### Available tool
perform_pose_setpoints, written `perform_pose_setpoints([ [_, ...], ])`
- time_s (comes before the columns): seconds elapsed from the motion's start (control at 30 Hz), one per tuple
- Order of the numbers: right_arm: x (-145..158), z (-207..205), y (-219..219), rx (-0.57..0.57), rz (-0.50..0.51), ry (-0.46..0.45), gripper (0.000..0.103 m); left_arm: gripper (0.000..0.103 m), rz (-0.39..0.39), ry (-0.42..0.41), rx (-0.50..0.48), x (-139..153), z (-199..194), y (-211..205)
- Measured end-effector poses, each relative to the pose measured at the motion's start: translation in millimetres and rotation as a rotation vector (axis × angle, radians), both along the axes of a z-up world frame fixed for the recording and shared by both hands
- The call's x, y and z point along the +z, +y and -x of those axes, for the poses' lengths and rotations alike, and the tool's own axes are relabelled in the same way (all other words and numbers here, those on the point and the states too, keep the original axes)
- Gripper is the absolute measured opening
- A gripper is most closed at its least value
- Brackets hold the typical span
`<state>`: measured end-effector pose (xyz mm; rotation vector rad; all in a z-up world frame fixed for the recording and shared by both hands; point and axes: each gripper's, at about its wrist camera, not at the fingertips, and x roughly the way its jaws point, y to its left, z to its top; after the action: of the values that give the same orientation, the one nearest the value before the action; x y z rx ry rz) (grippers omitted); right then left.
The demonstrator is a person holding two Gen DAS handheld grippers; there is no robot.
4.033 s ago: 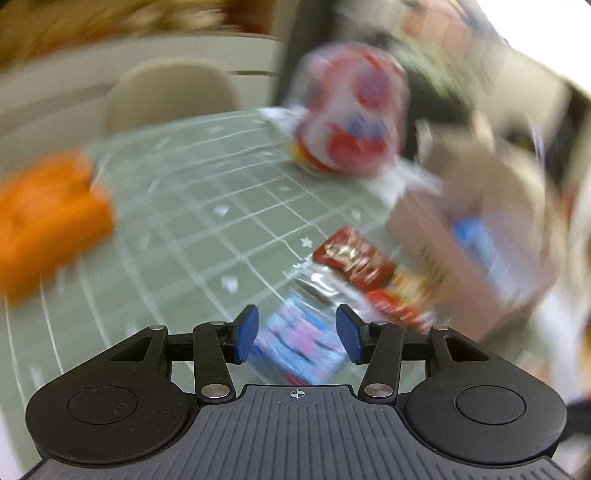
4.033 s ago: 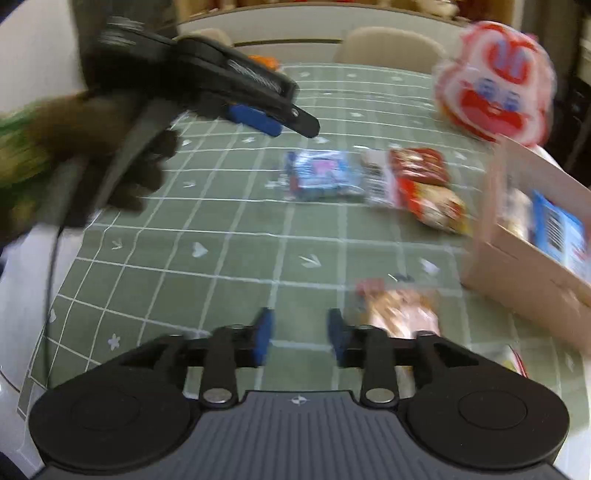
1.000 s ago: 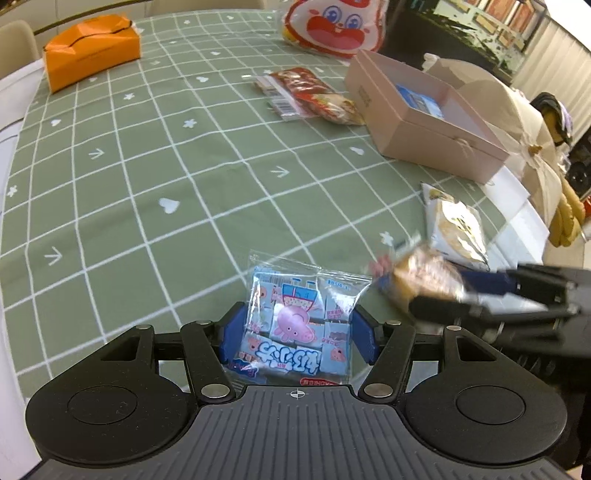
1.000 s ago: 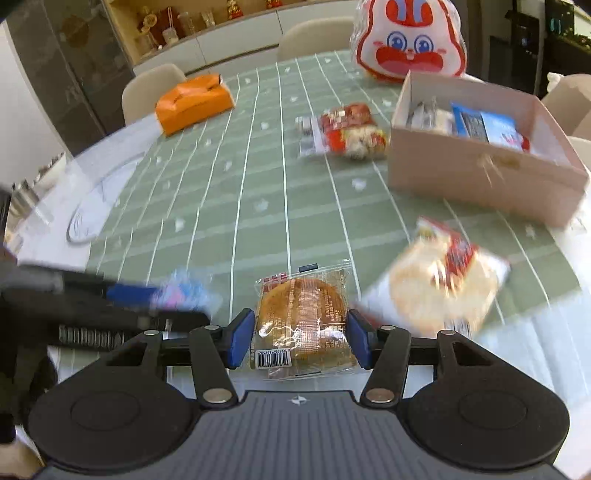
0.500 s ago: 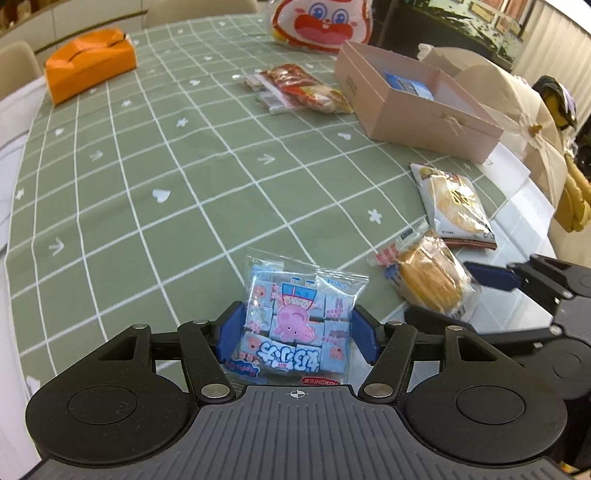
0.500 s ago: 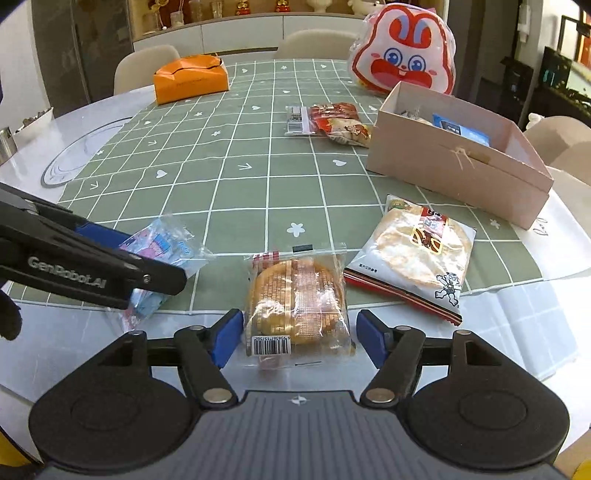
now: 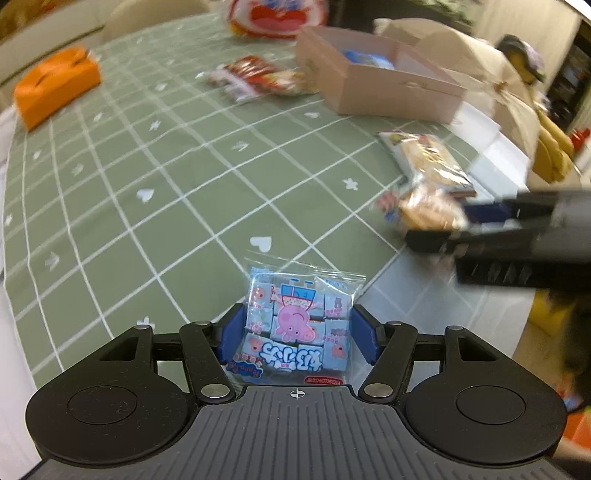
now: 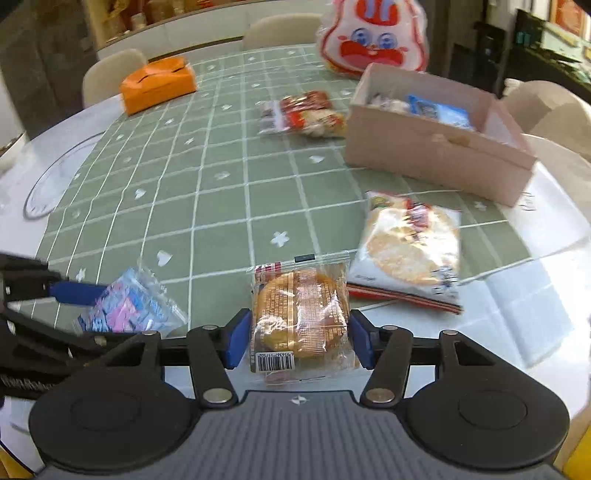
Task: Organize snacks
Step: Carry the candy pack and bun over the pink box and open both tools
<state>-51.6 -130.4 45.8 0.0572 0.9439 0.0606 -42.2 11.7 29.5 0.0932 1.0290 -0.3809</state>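
Green checked cloth point(image 8: 229, 206) covers the round table, with an orange tissue box point(image 8: 159, 84) at the upper left of the right wrist frame. At lower left of that frame, the left gripper point(image 7: 297, 334) is clamped on a blue candy bag point(image 7: 297, 325) printed with a pink pig; in its own view the bag sits bottom centre, blue pads pressing both sides. At bottom centre of the right wrist frame, the right gripper point(image 8: 299, 338) has its blue fingers against both edges of a clear-wrapped bun packet point(image 8: 300, 315), at the cloth's near edge. Just right of it lies a rice cracker bag point(image 8: 410, 247), partly off the cloth. A red snack pack point(image 8: 303, 112) lies upper centre, beside the pink cardboard box point(image 8: 436, 151) at upper right, which holds a blue packet. A rabbit-face bag point(image 8: 373, 35) stands behind the box.
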Motion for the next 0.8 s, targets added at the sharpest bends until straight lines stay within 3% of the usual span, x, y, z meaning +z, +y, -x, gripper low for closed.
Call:
perform_pose_setpoints([
  [0.13,31,9,-6,-0.047,0.02,-0.044,0.056,0.065,0.02,-0.085,-0.057,-3,13,3],
  [0.23,58,16,-16,-0.083,0.058,-0.098,0.056,0.065,0.089,-0.08,-0.071,4,11,5],
  [0.37,103,24,-45,-0.131,0.057,-0.191,0.056,0.065,0.219,-0.145,-0.082,52,-12,-5],
  [0.5,147,18,-86,-0.181,0.059,-0.315,0.056,0.065,0.338,-0.25,-0.081,118,-70,-27],
  [0.6,163,4,-119,-0.205,0.055,-0.376,0.056,0.065,0.323,-0.216,-0.061,144,-129,-60],
  [0.7,161,-19,-152,-0.187,0.042,-0.41,0.056,0.065,0.319,-0.161,-0.028,140,-191,-102],
  [0.8,147,-48,-187,-0.179,-0.01,-0.368,0.056,0.065,0.293,-0.095,0.047,106,-240,-140],
])
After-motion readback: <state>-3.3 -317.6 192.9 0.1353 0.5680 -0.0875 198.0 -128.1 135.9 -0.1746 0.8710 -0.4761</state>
